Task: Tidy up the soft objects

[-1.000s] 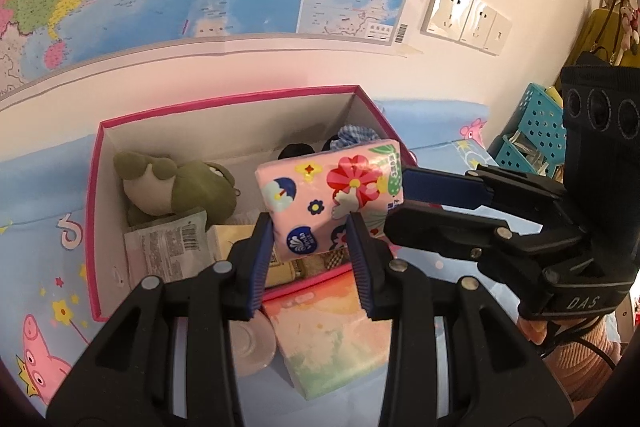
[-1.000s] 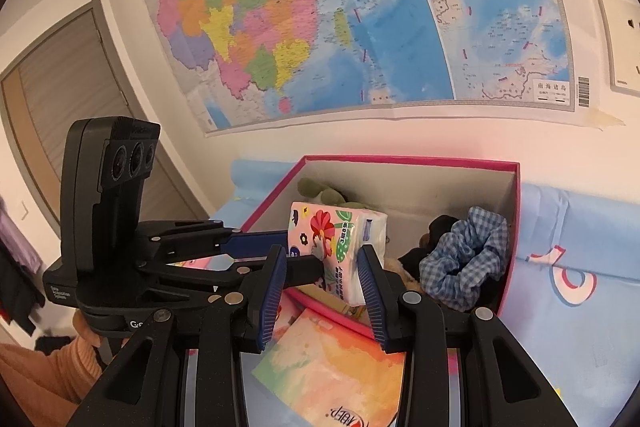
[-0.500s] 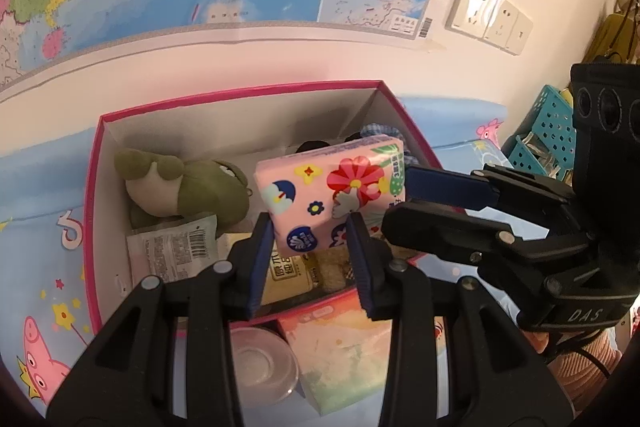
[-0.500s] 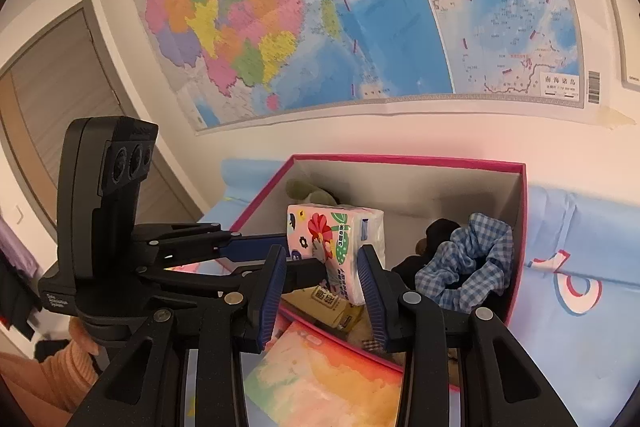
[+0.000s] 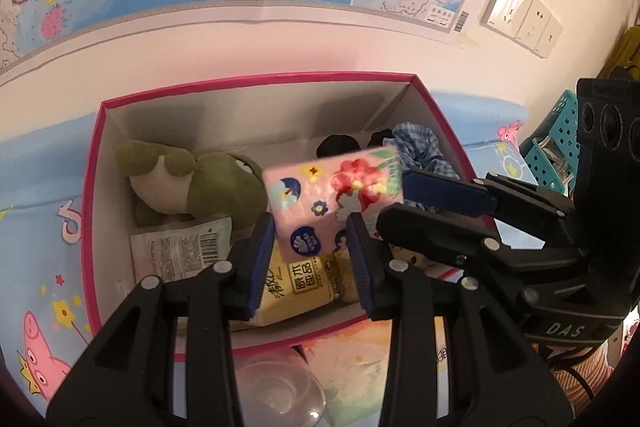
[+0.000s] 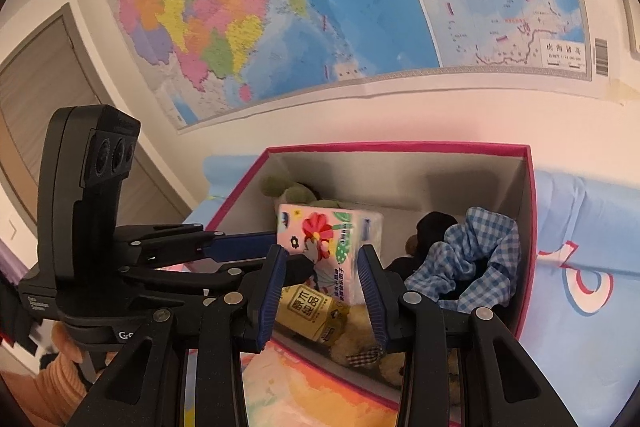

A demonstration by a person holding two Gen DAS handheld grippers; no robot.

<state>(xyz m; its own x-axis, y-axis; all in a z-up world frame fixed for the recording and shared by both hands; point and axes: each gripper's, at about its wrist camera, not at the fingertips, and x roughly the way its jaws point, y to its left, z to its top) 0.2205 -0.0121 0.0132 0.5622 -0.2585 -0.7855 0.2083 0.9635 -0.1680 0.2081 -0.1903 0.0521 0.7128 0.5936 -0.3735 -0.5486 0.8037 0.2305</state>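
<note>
Presently, in the left wrist view, the left gripper (image 5: 311, 247) is clamped on the near end of the flowered tissue pack (image 5: 334, 195), and the right gripper (image 5: 404, 205) pinches the pack's far end from the side. The pack hangs above the middle of the pink box (image 5: 90, 227), clear of its contents. Measured from the box: a green plush toy (image 5: 200, 187) lies in its left half, a white barcoded packet (image 5: 180, 247) and a yellow tissue pack (image 5: 296, 283) sit against its near wall, and a blue checked scrunchie (image 5: 420, 151) occupies its right rear corner.

Risk, as judged: the pack is soft and held by two separate hands. If the hands drift apart or twist, the wrapper could stretch or slip from one pair of pads. If one gripper lets go before the other, the pack could swing and land tilted on the plush toy instead of flat.

Against the earlier frame, the box fills more of this view and the pack sits further over its interior.

In the right wrist view, the right gripper (image 6: 322, 269) grips the tissue pack (image 6: 328, 243) end-on, with the left gripper (image 6: 280, 249) entering from the side. The pack hangs inside the line of the box rim (image 6: 400, 147), just left of the scrunchie (image 6: 468, 259). Compared with the earlier frame, the box interior is closer and its near wall has dropped lower in view.
</note>
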